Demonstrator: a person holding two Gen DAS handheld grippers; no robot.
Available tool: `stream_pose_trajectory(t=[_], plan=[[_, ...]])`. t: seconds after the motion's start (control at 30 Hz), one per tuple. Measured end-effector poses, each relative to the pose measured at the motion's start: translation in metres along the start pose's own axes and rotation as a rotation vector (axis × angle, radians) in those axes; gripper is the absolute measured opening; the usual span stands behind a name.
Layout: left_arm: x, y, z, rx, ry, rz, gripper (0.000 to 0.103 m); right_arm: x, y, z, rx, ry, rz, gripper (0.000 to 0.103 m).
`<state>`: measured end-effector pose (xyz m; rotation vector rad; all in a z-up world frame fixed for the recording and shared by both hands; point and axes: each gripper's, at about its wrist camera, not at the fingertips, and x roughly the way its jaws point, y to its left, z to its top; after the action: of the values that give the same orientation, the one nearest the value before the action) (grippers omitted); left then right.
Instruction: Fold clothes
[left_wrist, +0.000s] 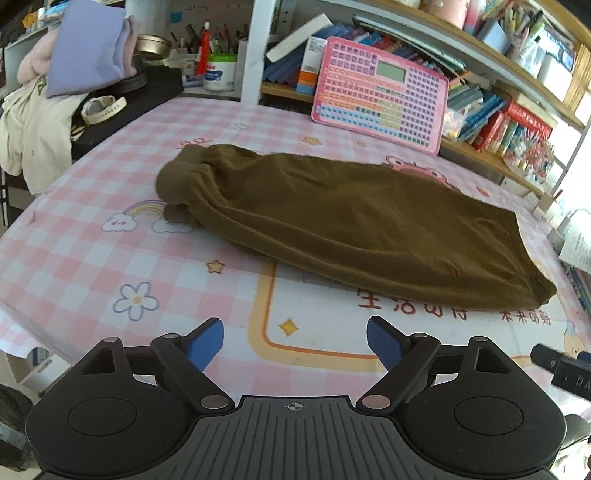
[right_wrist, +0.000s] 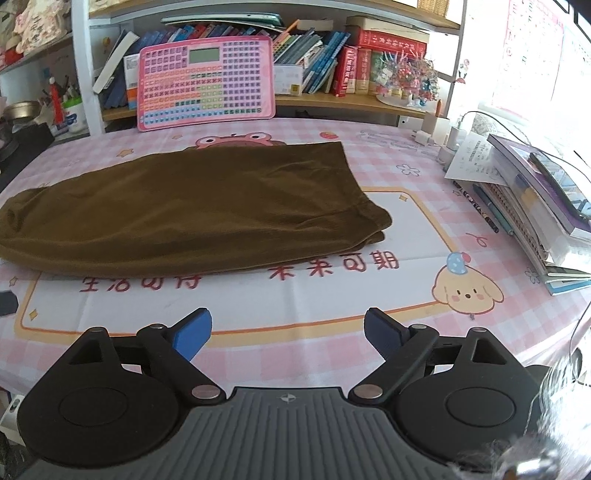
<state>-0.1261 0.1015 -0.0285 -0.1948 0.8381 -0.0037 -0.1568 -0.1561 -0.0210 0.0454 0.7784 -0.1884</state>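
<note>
Left gripper (left_wrist: 293, 341), black with blue pads, occupied the bottom of its view, jaws spread wide and holding nothing; right gripper (right_wrist: 286, 334) likewise stood released at the bottom of its own view; beyond both, mid-frame, a folded olive-brown garment (left_wrist: 354, 225) lay flat on the pink checked cartoon-printed tablecloth (left_wrist: 92, 251), clear of either tool; a pink keypad learning board (right_wrist: 207, 81) leaned against the bookshelf (right_wrist: 332, 99) at upper centre.

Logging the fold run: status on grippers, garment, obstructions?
Left gripper and right gripper open, empty, short of the cloth. Brown trousers folded lengthwise, flat on table. Nothing in the way.
</note>
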Motion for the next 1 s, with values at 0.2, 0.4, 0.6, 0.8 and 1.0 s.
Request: stream_pose_trajectory(t=[0.2,0.4,0.6,0.8,1.0], plan=[[0.000,-0.033,0.003,0.031,-0.003,0.035,0.087,0.017,-0.025,0.013,0.011,0.013,0.036,0.092],[0.006,-0.062,0.004,0.020,0.009,0.073,0.088,0.033,-0.050,0.026,-0.003,0.016,0.066,0.093],[0.008,-0.075,0.003,-0.035,0.008,0.127,0.088,0.045,-0.070,0.031,-0.022,0.029,0.100,0.093],[0.006,-0.069,-0.001,-0.104,0.009,0.157,0.088,0.053,-0.072,0.031,-0.059,0.048,0.134,0.093],[0.010,-0.028,0.007,-0.256,-0.012,0.178,0.088,0.060,-0.060,0.030,-0.095,0.070,0.139,0.094]])
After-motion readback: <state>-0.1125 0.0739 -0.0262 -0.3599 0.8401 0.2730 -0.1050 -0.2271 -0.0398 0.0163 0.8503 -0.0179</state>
